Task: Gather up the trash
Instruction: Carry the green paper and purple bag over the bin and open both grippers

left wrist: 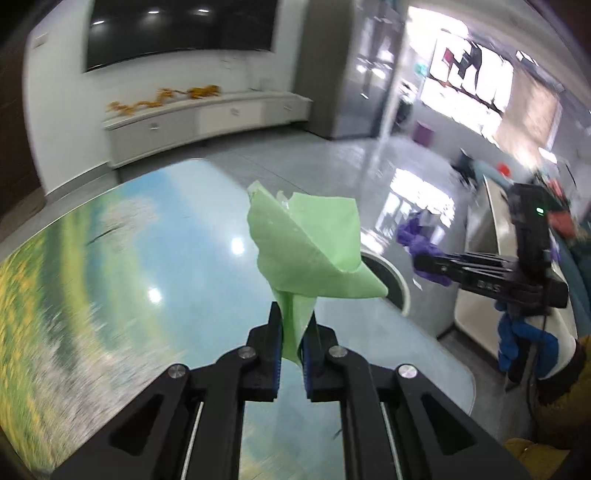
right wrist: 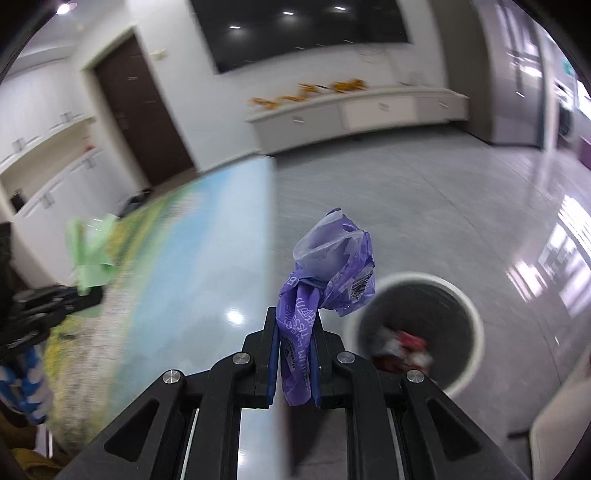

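Over the shiny bench [left wrist: 147, 240], the left gripper [left wrist: 293, 332] is pinching a green paper [left wrist: 310, 243] tight. Beside it, the right gripper [right wrist: 293, 350] is squeezing a purple wrapper [right wrist: 332, 269], near the round bin [right wrist: 461, 295] on the floor.

Black tongs [left wrist: 293, 332], blue pads [right wrist: 274, 354], silver screws, seemingly mustard sleeve [left wrist: 561, 406], blue-white glove [right wrist: 29, 384]

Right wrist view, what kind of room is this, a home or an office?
Probably an office lounge or meeting room: a big dark wall screen over a long low white cabinet, glossy grey tiled floor, and a glass table with a landscape print.
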Demonstrator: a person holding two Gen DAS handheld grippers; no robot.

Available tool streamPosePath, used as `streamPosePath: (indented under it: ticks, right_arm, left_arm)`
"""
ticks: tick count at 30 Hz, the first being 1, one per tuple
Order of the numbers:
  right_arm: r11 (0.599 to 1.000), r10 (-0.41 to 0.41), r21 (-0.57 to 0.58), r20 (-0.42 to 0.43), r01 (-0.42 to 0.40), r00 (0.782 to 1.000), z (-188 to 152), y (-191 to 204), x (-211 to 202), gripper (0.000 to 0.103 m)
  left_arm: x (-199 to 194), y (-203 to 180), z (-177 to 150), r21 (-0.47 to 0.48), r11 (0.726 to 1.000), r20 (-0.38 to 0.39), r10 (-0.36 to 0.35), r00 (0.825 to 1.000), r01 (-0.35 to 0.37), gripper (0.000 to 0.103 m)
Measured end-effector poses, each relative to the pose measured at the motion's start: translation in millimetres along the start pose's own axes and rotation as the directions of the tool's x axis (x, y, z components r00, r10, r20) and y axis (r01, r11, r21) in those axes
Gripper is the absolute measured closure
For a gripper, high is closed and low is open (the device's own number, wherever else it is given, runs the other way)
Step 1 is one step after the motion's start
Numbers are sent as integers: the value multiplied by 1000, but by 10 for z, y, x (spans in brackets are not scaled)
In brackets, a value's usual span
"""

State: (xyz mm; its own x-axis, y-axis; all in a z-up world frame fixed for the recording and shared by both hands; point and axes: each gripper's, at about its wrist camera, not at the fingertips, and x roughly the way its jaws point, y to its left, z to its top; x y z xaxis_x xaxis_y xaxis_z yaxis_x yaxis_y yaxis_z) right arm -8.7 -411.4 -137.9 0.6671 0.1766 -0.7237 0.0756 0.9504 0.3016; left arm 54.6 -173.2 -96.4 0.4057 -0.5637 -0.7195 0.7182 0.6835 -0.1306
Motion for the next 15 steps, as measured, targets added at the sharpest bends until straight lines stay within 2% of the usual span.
streamPosePath:
  ticks: [8, 15]
  right_arm:
    - [989, -78, 123, -52, 84, 996, -1, -772, 316, 90]
    - [977, -95, 180, -97, 111, 991, 88, -1295, 597, 90]
  left_arm:
    - [959, -705, 547, 113, 990, -136, -63, 989, 78, 94]
    - [1678, -1013, 839, 100, 990, -215, -73, 974, 97, 92]
